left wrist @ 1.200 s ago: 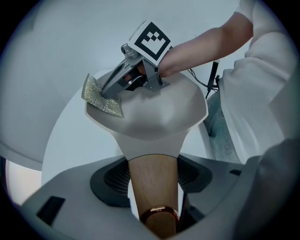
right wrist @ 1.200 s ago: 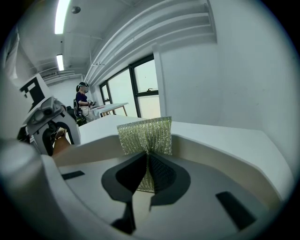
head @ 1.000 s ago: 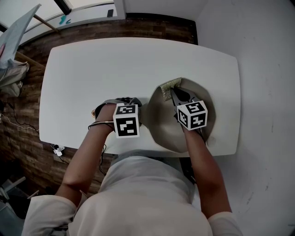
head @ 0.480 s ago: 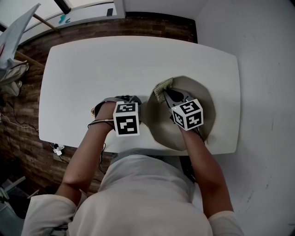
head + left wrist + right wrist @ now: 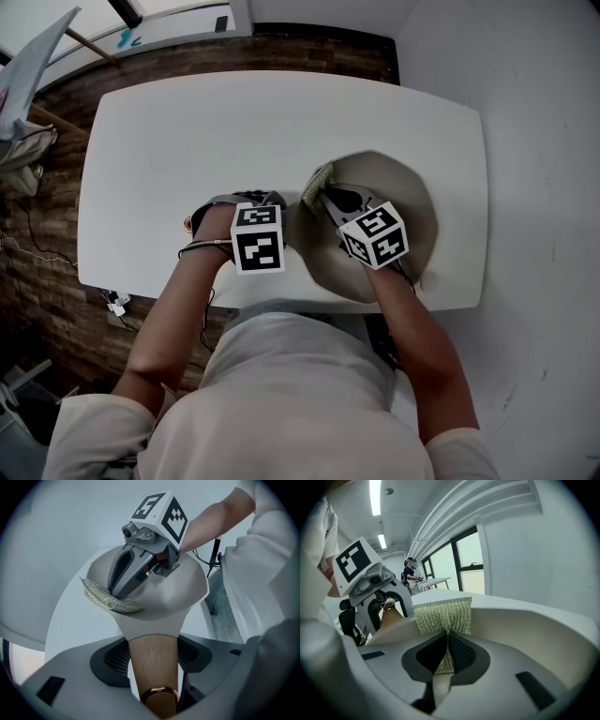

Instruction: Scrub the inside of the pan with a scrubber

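At pan left rim: right gripper fingers pinch scrubber; left gripper fingers clamp handle.

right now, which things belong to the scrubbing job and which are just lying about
In use: pan, handle clamped in left gripper; scrubber, clamped by right gripper, at the pan's rim.
Lying about: cables and cloth bundle beside the table.

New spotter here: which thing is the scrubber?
On the white table sits a beige pan at the person's right. At its left rim, the right gripper pinches the scrubber: a glittery green-gold mesh pad, the only textured thing there.
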Demonstrator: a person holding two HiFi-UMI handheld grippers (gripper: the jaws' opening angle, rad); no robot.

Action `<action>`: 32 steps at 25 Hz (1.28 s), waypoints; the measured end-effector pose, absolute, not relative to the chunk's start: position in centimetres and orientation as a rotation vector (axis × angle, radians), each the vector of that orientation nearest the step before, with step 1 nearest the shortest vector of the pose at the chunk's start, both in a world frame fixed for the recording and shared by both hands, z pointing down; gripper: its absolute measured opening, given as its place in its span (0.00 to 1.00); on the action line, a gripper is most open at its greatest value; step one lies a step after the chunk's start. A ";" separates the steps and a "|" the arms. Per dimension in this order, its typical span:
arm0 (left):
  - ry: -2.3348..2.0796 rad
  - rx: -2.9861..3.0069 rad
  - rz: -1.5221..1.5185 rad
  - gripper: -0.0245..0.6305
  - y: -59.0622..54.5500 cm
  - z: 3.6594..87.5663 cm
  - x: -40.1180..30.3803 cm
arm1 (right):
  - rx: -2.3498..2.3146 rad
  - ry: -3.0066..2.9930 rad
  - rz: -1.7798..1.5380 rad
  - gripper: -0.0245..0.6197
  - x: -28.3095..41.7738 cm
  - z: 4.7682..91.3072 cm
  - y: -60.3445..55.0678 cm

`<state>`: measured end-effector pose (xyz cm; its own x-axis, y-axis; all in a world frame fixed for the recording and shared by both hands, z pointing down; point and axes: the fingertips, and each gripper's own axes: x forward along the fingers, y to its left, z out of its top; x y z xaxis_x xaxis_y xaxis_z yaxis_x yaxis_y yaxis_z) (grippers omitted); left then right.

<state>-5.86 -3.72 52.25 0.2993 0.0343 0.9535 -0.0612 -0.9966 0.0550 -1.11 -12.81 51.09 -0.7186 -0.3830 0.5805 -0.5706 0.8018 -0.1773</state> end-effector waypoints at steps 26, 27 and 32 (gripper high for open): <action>-0.091 2.435 1.848 0.46 -3.8 52.4 -5.9 | 0.251 -2.500 0.269 0.08 -3.1 51.0 -5.4; -0.095 2.434 1.847 0.46 -3.8 52.4 -5.9 | 0.231 -2.500 0.259 0.08 -3.1 51.0 -5.1; -0.104 2.426 1.851 0.46 -3.8 52.4 -5.9 | 0.140 -2.499 0.240 0.08 -2.9 50.9 -3.7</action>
